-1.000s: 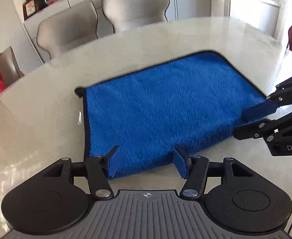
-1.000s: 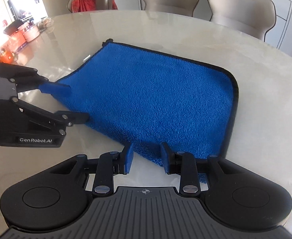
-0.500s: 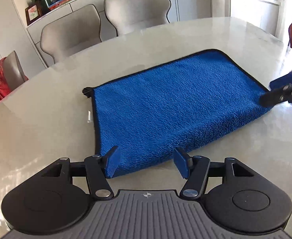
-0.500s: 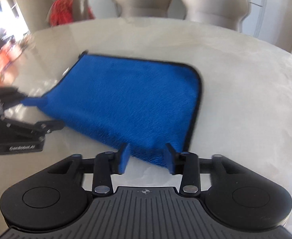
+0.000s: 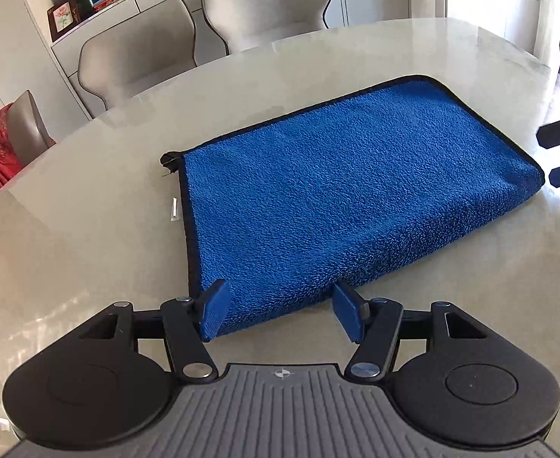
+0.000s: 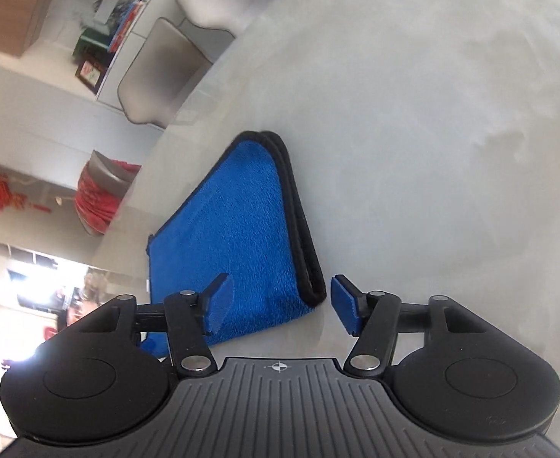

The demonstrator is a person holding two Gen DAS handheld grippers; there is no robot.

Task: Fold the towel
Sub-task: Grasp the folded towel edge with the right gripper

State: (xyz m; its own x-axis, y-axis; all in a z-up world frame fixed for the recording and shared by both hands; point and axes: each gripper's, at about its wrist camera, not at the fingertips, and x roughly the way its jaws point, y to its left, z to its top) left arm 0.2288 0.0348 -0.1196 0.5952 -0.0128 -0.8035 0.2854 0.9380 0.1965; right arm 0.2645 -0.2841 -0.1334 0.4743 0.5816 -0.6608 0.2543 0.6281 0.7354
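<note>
Both your grippers have backed off since a second ago, and the right one has rolled onto its side.
One blue towel (image 5: 341, 198) lies folded in half on the table (image 5: 89, 229), two black-piped edges stacked at its right end, fluffy pile up, a small white tag at its left edge. Your left gripper (image 5: 282, 315) stands wide at the towel's near left corner, holding nothing; your right gripper (image 6: 280, 307) is also wide and empty at the near right corner. Two beige chairs (image 5: 139, 49) stand behind the table's far edge.
</note>
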